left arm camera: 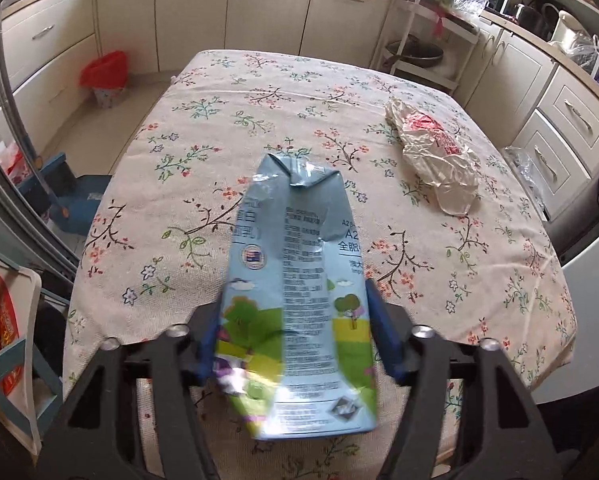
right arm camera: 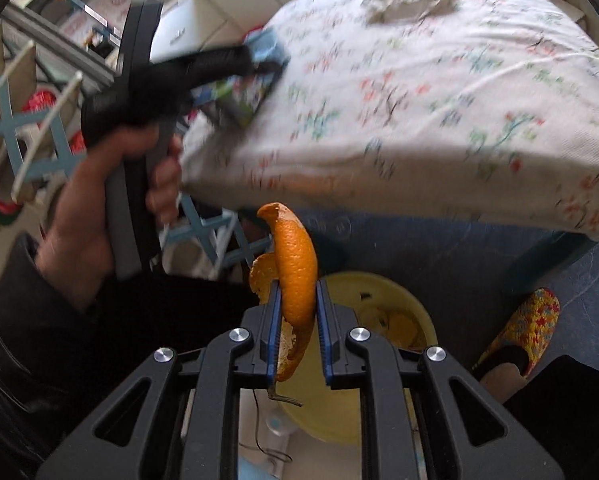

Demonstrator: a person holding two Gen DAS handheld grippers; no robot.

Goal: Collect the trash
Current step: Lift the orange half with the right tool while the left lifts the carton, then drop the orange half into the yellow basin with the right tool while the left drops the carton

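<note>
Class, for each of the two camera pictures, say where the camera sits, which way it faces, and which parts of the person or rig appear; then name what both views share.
Left wrist: on the left gripper, facing down across the floral tablecloth; its fingers clamp a milk carton.
Right wrist: on the right gripper, facing down past the table edge to a yellow bin; fingers pinch orange peel; the left hand shows.
Shared: carton, tablecloth.

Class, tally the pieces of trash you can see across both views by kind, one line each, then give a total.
Milk carton: 1
Crumpled bag: 1
Orange peel: 1
Total: 3
</note>
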